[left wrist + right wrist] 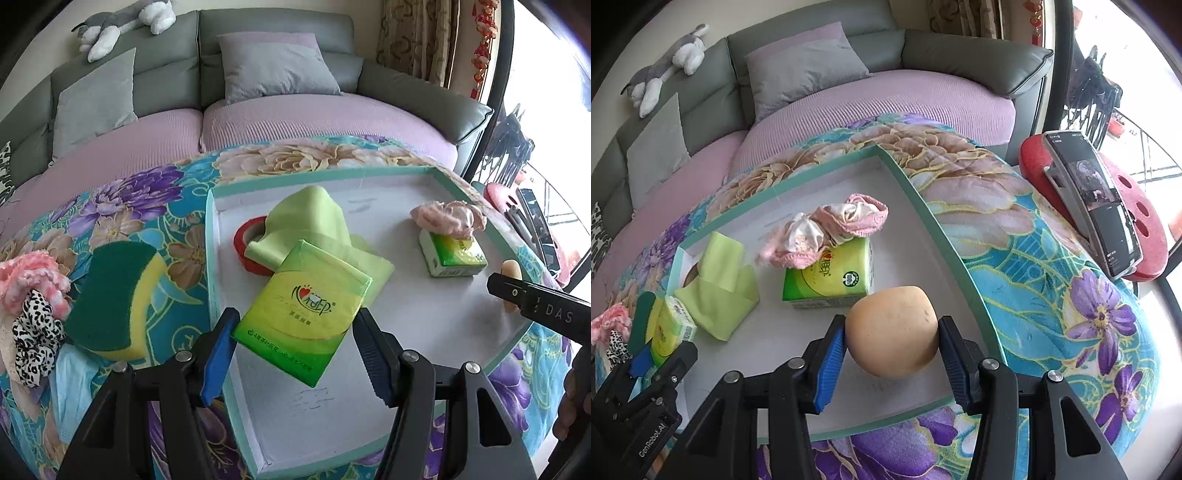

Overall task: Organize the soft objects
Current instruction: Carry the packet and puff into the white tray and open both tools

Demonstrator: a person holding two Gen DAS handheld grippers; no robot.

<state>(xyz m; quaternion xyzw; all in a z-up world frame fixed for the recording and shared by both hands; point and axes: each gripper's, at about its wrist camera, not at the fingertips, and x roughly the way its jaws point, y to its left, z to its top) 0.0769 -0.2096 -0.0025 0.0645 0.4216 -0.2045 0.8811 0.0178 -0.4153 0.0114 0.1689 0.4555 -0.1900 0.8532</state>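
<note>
My left gripper (295, 321) is shut on a green tissue pack (303, 295), held tilted over the white tray (369, 171) with a teal rim. In the tray lie a light green cloth (314, 218) draped over a red tape roll (245, 236), and a second tissue pack (452, 258) with a pink cloth (447, 218) on it. My right gripper (892, 326) is shut on a beige soft ball (894, 332), low over the tray's near right part (916, 192). The left gripper (646, 369) shows at lower left there with its pack (670, 328).
Left of the tray, on the floral cover (147, 206), lie a green and yellow sponge (114, 299), a pink fuzzy piece (29, 277) and a leopard scrunchie (33, 339). A phone (1097, 203) leans on a red stool (1148, 221) at right. A grey sofa (960, 55) stands behind.
</note>
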